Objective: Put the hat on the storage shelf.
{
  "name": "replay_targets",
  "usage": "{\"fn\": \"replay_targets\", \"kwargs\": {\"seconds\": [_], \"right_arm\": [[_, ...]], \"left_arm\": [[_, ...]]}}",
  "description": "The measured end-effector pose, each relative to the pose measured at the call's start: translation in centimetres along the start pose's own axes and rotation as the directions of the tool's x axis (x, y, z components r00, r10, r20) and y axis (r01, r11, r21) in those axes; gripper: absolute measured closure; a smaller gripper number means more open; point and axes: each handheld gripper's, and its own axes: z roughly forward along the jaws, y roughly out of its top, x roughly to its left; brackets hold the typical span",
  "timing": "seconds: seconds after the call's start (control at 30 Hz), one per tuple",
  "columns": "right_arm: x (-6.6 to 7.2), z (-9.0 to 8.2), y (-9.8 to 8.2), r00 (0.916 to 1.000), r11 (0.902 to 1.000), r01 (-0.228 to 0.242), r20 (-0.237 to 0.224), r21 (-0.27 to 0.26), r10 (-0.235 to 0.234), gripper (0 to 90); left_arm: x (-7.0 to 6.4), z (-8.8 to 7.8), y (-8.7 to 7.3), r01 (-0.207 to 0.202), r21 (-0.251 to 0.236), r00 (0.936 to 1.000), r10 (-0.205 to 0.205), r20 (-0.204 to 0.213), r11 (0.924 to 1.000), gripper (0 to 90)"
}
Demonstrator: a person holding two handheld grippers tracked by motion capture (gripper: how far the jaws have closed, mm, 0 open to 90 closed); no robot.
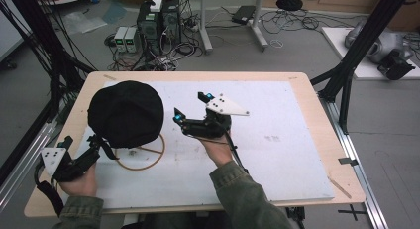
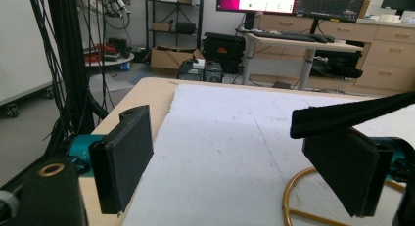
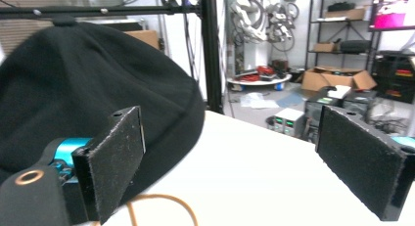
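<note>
Taking the black hat point(image 1: 126, 112) as our landmark, we see nearest to us the left gripper point(image 1: 96, 143), at the hat's near-left edge and close to the worktop's point(image 1: 307, 90) front left corner. Its jaws stand wide apart and press on nothing, though in the left gripper view a black strap point(image 2: 342, 116) lies over the top of one jaw. Just beyond that, a thin gold ring stand point(image 1: 148, 157) shows from under the hat's near side, resting on the white mat point(image 1: 277, 140) that covers most of the worktop. The hat sits on this stand, on the left part of the mat, domed and upright. To the right of the hat and just beside it, the right gripper point(image 1: 190, 110) is held above the mat with its jaws spread fully and nothing between them; in the right gripper view point(image 3: 230, 157) the hat's rim lies just past the left jaw without touching it. Farther off, beyond the worktop, computer cases point(image 1: 158, 21) stand on the floor.
</note>
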Motion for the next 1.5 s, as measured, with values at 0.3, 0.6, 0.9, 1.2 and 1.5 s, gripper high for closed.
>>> {"fn": "replay_targets", "kwargs": {"seconds": [0.3, 0.6, 0.9, 1.2, 1.5], "right_arm": [[-2.8, -3.2, -0.8, 0.9962, 0.9998, 0.013, 0.086, 0.014, -0.014, 10.3], [-4.9, -5.6, -1.8, 0.9878, 0.9996, 0.007, 0.155, 0.026, -0.011, 10.3], [-6.5, -7.6, -2.9, 0.9763, 0.9996, -0.001, 0.216, 0.030, -0.006, 10.3], [-8.7, -10.5, -4.7, 0.9526, 0.9989, -0.039, 0.303, 0.026, 0.029, 10.3], [-11.6, -14.3, -6.6, 0.8956, 0.9934, -0.111, 0.430, -0.029, 0.113, 10.3]], "left_arm": [[-0.1, 0.1, 0.0, 0.006, 0.002, 1.0000, -0.006, 0.000, 1.0000, 19.2], [-0.2, 0.2, -0.1, 0.003, 0.005, 1.0000, -0.003, 0.006, 1.0000, 19.2], [-0.2, 0.2, -0.1, 0.001, 0.004, 1.0000, -0.001, 0.006, 1.0000, 19.2], [-0.2, 0.2, -0.1, 0.004, 0.005, 1.0000, -0.004, 0.004, 1.0000, 19.2], [-0.4, 0.2, -0.1, 0.003, 0.006, 1.0000, -0.003, 0.006, 1.0000, 19.2]]}}
